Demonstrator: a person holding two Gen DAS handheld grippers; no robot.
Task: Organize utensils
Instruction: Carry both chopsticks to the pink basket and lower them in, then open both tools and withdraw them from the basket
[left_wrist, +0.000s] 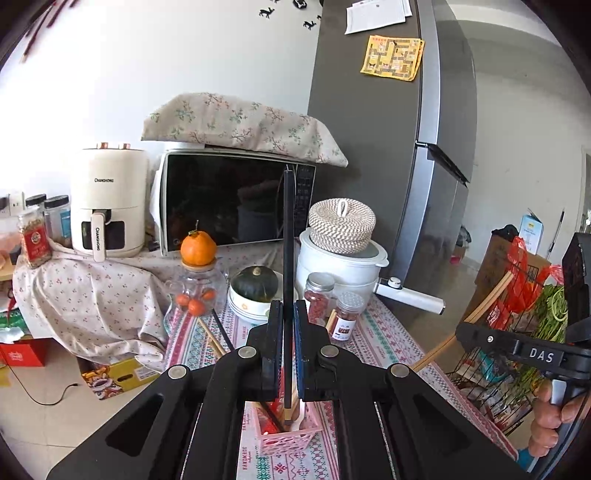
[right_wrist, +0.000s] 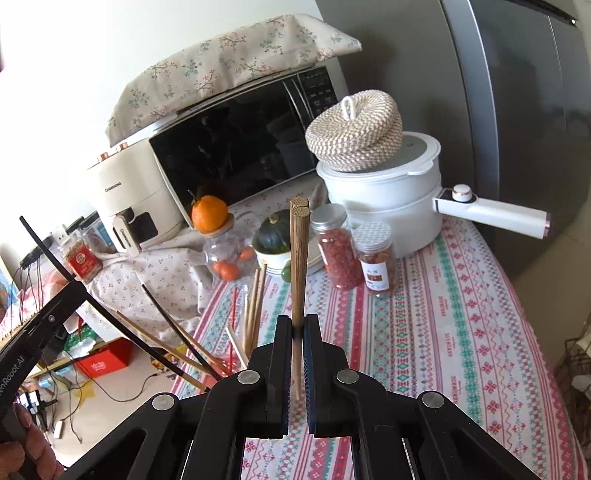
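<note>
My left gripper (left_wrist: 289, 308) is shut on a black chopstick (left_wrist: 288, 236) that stands upright between its pads. Under it, a pink slotted basket (left_wrist: 291, 439) on the patterned tablecloth holds several chopsticks. My right gripper (right_wrist: 297, 326) is shut on a pair of wooden chopsticks (right_wrist: 298, 258), also upright. In the right wrist view the left gripper (right_wrist: 48, 317) shows at the left edge with its black chopstick (right_wrist: 51, 254). Several wooden, black and red chopsticks (right_wrist: 192, 347) fan out in front of my right gripper. The right gripper (left_wrist: 517, 349) and its wooden pair (left_wrist: 480, 314) appear in the left wrist view.
Behind stand two red-filled jars (right_wrist: 338, 251), a squash in a bowl (left_wrist: 255, 284), a glass jar topped by an orange (left_wrist: 197, 247), a white pot with a woven lid (right_wrist: 384, 184), a microwave (left_wrist: 229, 199), an air fryer (left_wrist: 107, 206) and a fridge (left_wrist: 406, 147). A wire rack (left_wrist: 498, 376) stands right of the table.
</note>
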